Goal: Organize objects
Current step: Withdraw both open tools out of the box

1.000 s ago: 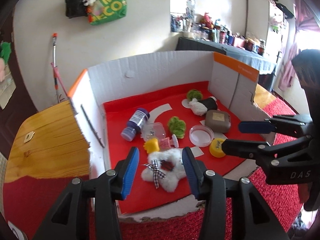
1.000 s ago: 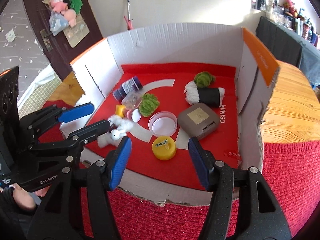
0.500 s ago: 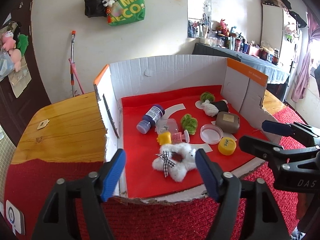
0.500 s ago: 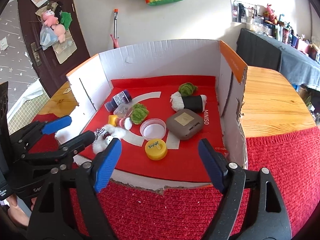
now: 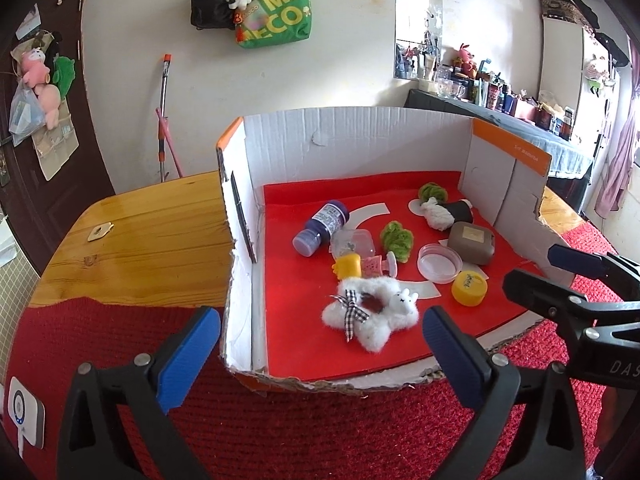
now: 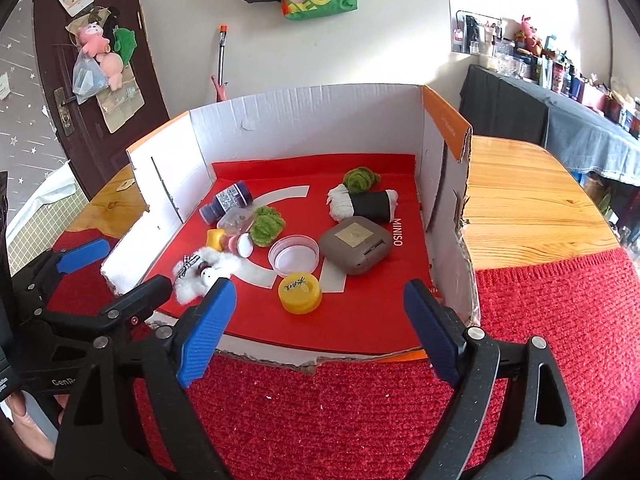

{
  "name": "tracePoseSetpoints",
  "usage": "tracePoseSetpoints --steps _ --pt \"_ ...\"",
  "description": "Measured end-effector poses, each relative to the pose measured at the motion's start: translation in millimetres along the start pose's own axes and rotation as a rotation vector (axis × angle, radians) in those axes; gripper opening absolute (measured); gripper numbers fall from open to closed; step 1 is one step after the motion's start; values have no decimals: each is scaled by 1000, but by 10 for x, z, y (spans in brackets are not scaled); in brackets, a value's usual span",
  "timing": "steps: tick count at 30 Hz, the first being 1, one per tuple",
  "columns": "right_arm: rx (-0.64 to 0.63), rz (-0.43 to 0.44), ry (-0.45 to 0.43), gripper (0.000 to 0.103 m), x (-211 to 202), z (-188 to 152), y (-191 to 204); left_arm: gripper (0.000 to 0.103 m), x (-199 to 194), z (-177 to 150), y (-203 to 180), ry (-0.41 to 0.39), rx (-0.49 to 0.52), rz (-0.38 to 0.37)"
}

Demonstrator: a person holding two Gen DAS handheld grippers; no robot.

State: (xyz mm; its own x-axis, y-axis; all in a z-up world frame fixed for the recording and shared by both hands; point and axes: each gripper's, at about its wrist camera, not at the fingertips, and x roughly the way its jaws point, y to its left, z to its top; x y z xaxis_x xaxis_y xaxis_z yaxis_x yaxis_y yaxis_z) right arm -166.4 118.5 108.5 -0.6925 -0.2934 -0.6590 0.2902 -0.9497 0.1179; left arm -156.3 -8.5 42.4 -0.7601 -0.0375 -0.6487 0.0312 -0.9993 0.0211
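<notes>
An open-fronted cardboard box (image 5: 356,148) with a red floor holds several small objects. A white plush star (image 5: 370,314) lies near its front, free of both grippers. Behind it lie a yellow lid (image 6: 300,294), a clear round lid (image 6: 294,256), a brown case (image 6: 356,244), a blue bottle (image 5: 320,228), two green pompoms (image 5: 396,238) and a black-and-white roll (image 6: 362,204). My left gripper (image 5: 319,314) hangs before the box front, jaws opening wide, nothing between them. My right gripper (image 6: 319,286) is beside it on the right, jaws also opening and empty.
The box stands on a wooden table (image 5: 152,240) with a red knitted cloth (image 6: 340,408) over its near part. A small white device (image 5: 24,412) lies on the cloth at far left. A dark door and a wall with hanging bags are behind.
Both grippers have drawn back from the box and their jaws have spread much wider. The left jaws, which stood close around the white plush, are now clear of it.
</notes>
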Motion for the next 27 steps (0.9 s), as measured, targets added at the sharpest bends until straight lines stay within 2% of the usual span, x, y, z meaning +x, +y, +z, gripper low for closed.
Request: tracePoseSetpoints --steps 12,17,27 --pt "-11 5 1 87 -12 -8 20 103 1 0 19 6 -10 7" --pt "-9 15 -16 87 -104 -6 28 103 -117 -9 7 -12 -10 4" --pt "-19 20 -39 87 -301 -152 80 103 -266 -199 -58 -1 -7 2"
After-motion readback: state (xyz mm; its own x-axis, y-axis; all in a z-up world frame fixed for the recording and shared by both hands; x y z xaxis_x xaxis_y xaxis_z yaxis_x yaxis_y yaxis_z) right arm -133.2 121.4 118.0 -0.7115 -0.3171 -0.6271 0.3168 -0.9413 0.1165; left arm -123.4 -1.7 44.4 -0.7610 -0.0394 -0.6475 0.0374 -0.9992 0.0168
